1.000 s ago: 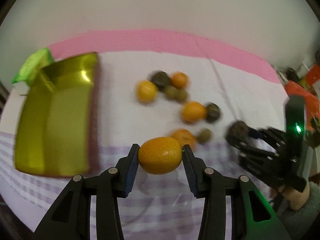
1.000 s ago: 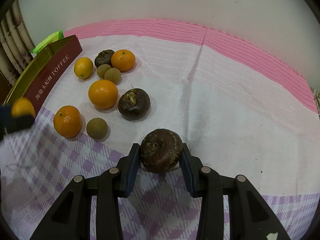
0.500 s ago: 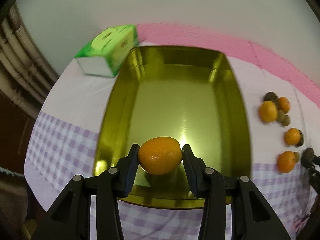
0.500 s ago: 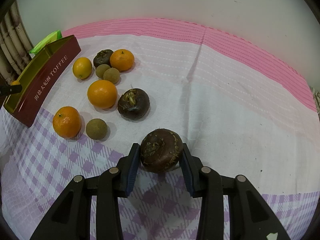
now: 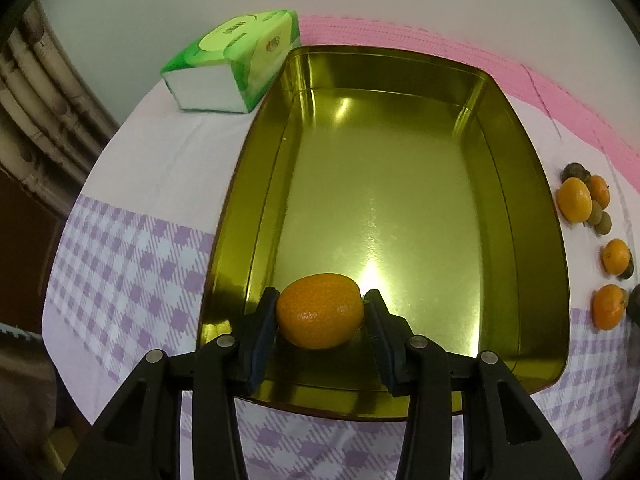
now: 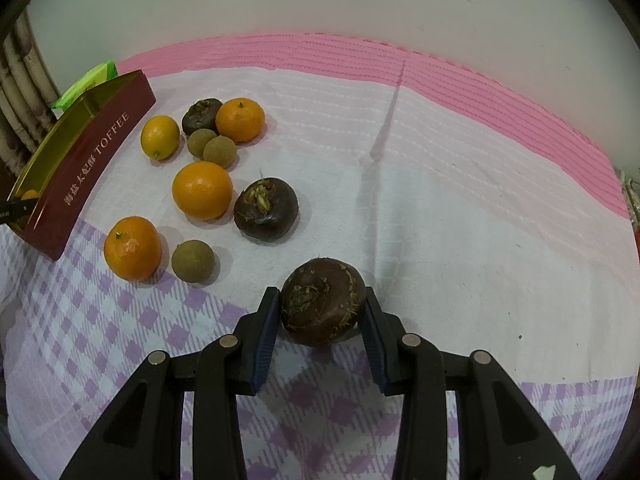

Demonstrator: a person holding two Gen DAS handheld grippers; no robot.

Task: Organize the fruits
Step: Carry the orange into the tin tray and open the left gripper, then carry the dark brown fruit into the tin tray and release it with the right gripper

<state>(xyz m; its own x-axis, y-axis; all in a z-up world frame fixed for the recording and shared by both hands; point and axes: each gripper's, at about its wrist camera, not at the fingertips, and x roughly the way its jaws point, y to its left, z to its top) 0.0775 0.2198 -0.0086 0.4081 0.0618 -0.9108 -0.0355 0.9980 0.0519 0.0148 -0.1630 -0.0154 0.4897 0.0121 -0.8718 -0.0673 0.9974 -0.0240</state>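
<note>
Now the left gripper (image 5: 320, 312), clamped on the orange kumquat (image 5: 320, 311), hangs over the near end of the gold tin (image 5: 400, 184); a second ago it was above the checked cloth (image 6: 120, 320). Unchanged, the right gripper (image 6: 320, 306) grips the dark water chestnut (image 6: 322, 300) over that cloth.

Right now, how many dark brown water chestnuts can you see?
3: one in the right gripper, one lying mid-cloth beside an orange, one at the far cluster. Others may be hidden.
</note>
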